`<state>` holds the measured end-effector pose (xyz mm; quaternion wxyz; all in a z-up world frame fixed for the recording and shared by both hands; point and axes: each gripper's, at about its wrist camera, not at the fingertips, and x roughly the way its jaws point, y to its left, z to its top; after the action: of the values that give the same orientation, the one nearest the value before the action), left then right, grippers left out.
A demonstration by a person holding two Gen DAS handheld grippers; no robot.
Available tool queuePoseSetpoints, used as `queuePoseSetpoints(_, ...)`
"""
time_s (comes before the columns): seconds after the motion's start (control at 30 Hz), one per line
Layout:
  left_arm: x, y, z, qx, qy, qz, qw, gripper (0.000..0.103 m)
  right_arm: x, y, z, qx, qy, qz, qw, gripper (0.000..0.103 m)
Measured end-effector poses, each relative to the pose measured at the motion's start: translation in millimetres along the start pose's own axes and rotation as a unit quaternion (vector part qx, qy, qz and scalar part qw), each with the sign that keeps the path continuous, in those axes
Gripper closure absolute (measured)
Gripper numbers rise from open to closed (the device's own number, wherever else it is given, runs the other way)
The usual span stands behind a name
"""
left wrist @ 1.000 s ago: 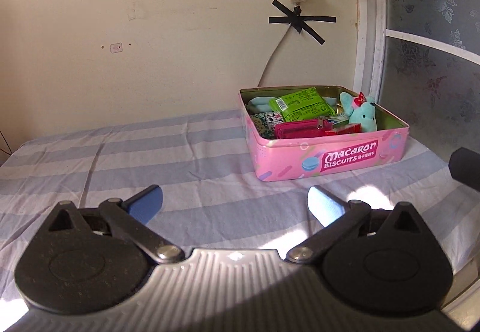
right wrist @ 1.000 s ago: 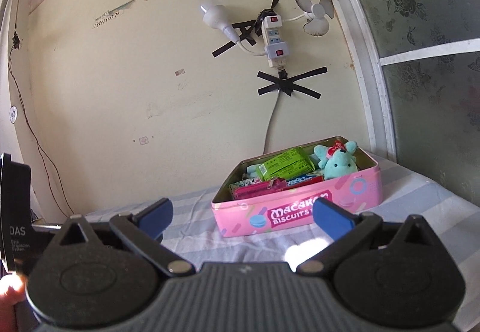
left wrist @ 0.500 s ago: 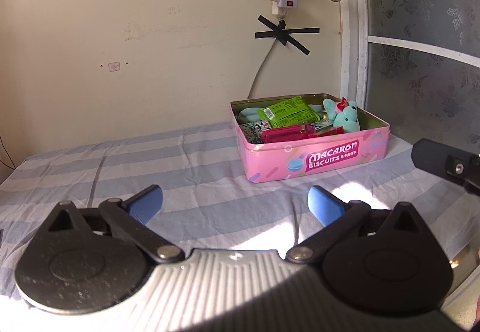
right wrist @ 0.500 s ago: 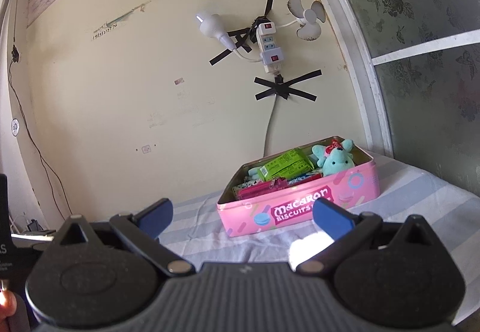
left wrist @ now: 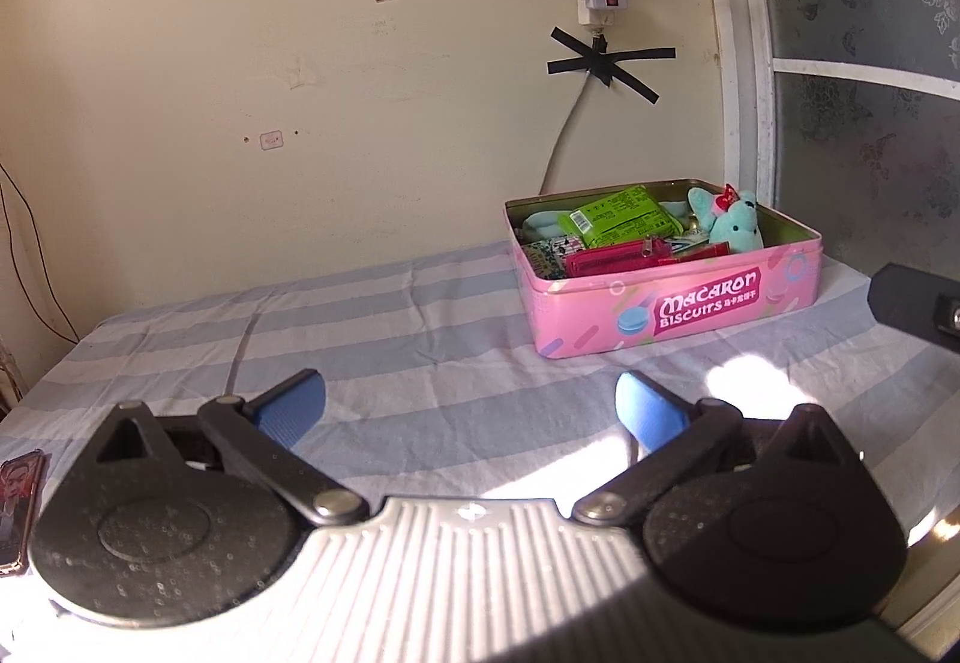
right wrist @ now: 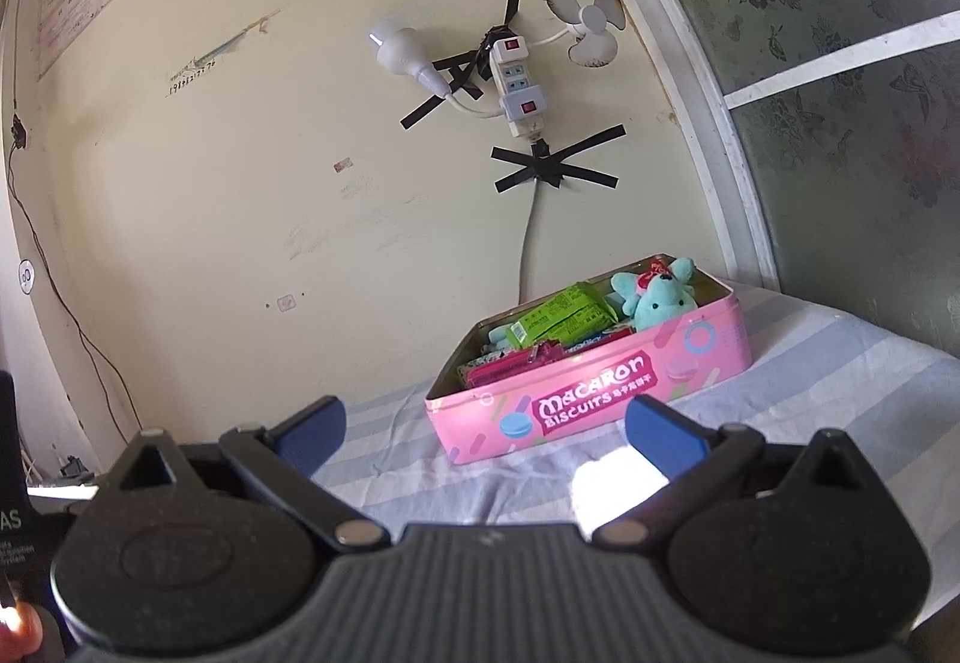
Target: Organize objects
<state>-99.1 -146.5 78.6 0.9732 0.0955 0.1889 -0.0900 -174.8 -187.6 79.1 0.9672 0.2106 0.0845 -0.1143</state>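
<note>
A pink "Macaron Biscuits" tin (left wrist: 690,303) stands open on the striped cloth near the wall, also in the right wrist view (right wrist: 600,399). It holds a teal plush toy (left wrist: 735,225) (right wrist: 660,297), a green packet (left wrist: 618,219) (right wrist: 558,321), a red zip pouch (left wrist: 618,258) and other small items. My left gripper (left wrist: 471,408) is open and empty, well short of the tin. My right gripper (right wrist: 486,432) is open and empty, also short of the tin. The right gripper's body (left wrist: 918,306) shows at the right edge of the left wrist view.
A small red-framed card (left wrist: 18,507) lies on the cloth at the far left. A taped power strip (right wrist: 516,87), bulb and small fan hang on the wall above the tin. A glazed door frame (left wrist: 744,93) stands to the right. The striped blue cloth (left wrist: 390,327) covers the surface.
Both grippers have drawn back and tilted upward; the tin looks smaller and farther away. Both stay open and empty. The card at the far left has come into view.
</note>
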Motion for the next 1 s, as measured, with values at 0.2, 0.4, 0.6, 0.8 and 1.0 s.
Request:
queuePoseSetpoints(0.2,0.7,-3.0,-1.6,0.007,0.006,0.001,1.0,0.0,-0.5,-0.3,-0.7,0.001,0.0,-0.001,1.0,0.0)
queuePoseSetpoints(0.4,0.5,-3.3,-2.1,0.013,0.008,-0.002,0.9999,0.0,-0.8,1.0,-3.0,0.004,0.0,-0.002,1.0,0.0)
queuePoseSetpoints(0.6,1.5,-4.5,-3.3,0.022,0.01,0.004,0.9997,0.0,-0.2,2.4,-4.1,0.005,0.001,-0.003,1.0,0.0)
queuePoseSetpoints(0.8,3.4,-3.8,-3.4,0.022,0.014,0.005,0.9996,0.0,0.3,0.9,-3.5,0.005,0.002,-0.002,1.0,0.0)
queuePoseSetpoints(1.0,4.5,-4.1,-4.2,0.023,0.02,0.006,0.9995,0.0,-0.8,1.9,-5.2,0.007,0.002,-0.004,1.0,0.0)
